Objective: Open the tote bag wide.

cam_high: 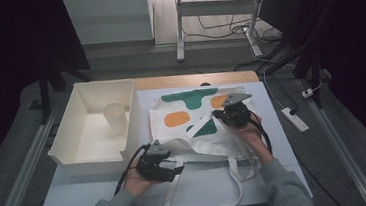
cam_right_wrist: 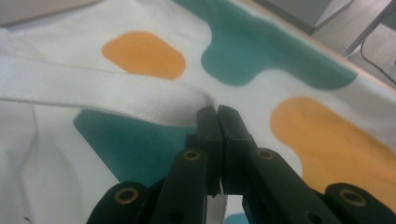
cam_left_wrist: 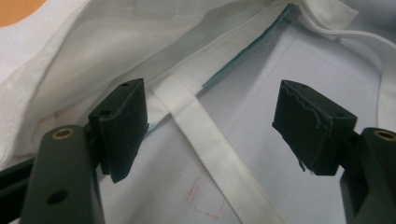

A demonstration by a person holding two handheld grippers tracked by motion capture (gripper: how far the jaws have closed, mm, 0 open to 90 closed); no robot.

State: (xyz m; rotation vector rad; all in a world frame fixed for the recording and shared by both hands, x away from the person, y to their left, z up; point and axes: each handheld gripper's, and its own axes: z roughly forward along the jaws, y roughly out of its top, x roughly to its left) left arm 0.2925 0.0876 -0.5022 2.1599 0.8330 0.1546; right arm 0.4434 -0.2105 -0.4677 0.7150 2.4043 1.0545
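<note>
Left gripper is nearest, jaws wide apart with a bag strap lying loose between them on the table. Further out, the right gripper is pinched tight on the other strap, held over the tote. Bin with a cup sits left.

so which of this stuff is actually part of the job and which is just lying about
In the job:
- tote bag
- bag strap, pinched in the shut right gripper
- second strap, between the open left gripper jaws

Lying about:
- white bin
- cup inside it
</note>
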